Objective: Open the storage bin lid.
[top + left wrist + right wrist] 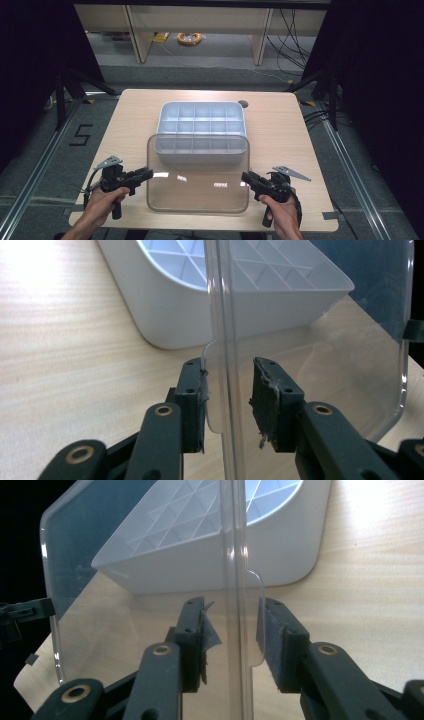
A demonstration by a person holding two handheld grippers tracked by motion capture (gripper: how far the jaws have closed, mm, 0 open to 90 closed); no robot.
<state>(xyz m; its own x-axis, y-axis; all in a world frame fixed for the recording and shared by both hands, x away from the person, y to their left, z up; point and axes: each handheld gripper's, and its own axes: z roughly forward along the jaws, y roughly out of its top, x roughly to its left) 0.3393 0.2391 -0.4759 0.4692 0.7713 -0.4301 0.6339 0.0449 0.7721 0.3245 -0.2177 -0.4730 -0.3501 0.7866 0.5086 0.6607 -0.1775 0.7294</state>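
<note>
You have one tabletop [135, 115] in front of you. On it sits one white divided tray [202, 129], toward the far edge at the middle; its grid runs five compartments across and three deep, fifteen in all. One clear plastic lid [198, 192] lies by the near edge. You hold two grippers, the left gripper [148, 173] and the right gripper [245, 177], one at each side edge of the lid.

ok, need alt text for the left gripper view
The left gripper straddles the edge of a clear plastic lid, its jaws open on either side of the rim. Behind the lid, a white divided tray sits on a light wooden table.
</note>
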